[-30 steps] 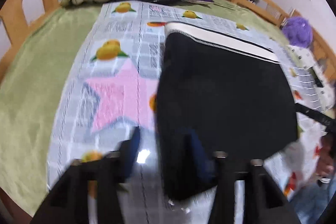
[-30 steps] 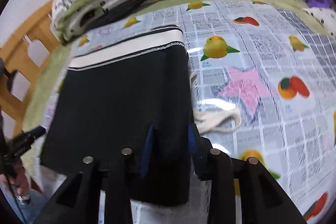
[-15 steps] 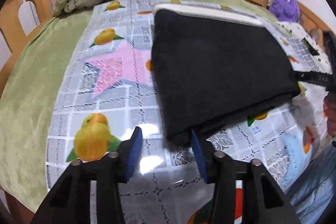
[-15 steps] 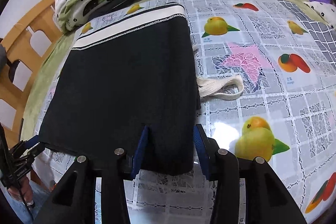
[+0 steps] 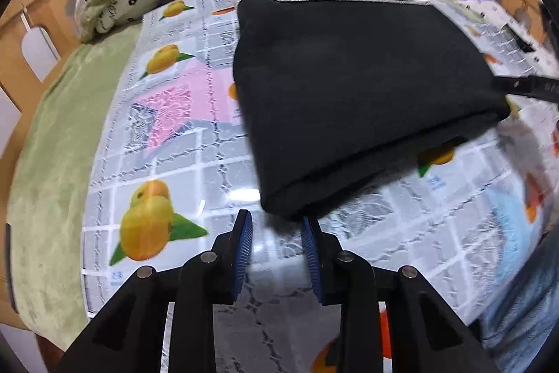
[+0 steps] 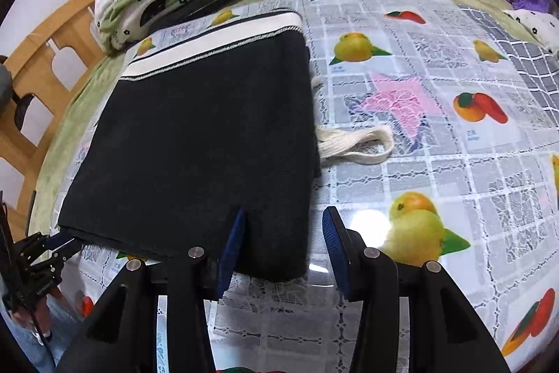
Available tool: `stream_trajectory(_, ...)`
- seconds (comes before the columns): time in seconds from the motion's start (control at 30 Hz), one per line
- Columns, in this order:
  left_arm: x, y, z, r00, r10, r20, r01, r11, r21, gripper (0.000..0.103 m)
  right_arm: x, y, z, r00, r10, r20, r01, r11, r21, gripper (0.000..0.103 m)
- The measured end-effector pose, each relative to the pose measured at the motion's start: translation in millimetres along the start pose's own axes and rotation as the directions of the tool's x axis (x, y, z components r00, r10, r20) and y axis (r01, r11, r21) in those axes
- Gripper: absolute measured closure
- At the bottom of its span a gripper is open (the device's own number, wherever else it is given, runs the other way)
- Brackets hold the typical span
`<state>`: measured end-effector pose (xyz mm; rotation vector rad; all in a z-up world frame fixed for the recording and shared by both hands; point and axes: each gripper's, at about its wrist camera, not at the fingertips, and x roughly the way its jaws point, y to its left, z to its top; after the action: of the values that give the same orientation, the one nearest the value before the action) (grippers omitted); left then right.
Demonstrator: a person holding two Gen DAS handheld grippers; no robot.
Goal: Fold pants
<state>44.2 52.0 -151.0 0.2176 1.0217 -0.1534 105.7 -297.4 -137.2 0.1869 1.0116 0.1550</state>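
Between the blue pads of the left gripper is bare tablecloth; its jaws are closing with the near corner of the folded black pants just ahead of the tips, not yet pinched. The right gripper stands parted astride the pants' near right corner, gripping nothing. Beyond its right finger a cream drawstring trails out.
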Motion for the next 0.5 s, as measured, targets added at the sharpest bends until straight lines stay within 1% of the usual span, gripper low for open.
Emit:
stream_trajectory(0.13,5,2,7,1.0,0.009,0.004,-0.009,1.0,-0.027,0.074,6,5,1,1.0,-0.005,-0.006,0.005,1.0,-0.012,0.057)
stream_trajectory(0.2,6,4,10,1.0,0.001,0.017,0.0,0.999,-0.041,0.084,8,8,0,1.0,-0.011,-0.006,0.011,1.0,-0.021,0.057)
stream_trajectory(0.23,7,4,12,1.0,-0.026,0.012,0.027,0.998,-0.049,0.091,10,9,0,1.0,-0.017,-0.006,0.017,1.0,-0.026,0.057)
stream_trajectory(0.3,7,4,12,1.0,-0.022,0.009,0.022,0.998,-0.056,0.091,14,9,-1,0.999,-0.033,-0.01,0.033,0.999,-0.035,0.057)
stream_trajectory(0.37,3,4,10,0.999,-0.033,0.006,0.033,0.998,-0.045,0.091,15,9,-1,0.999,-0.034,-0.014,0.033,0.999,-0.038,0.057)
stream_trajectory(0.43,-10,9,7,0.995,-0.095,0.015,0.096,0.994,-0.05,0.09,9,8,1,1.0,-0.028,-0.012,0.027,0.999,-0.031,0.057)
stream_trajectory(0.5,-27,16,6,0.986,-0.149,0.07,0.154,0.986,-0.061,0.09,-1,7,3,0.999,-0.026,0.02,0.027,0.999,-0.026,0.057)
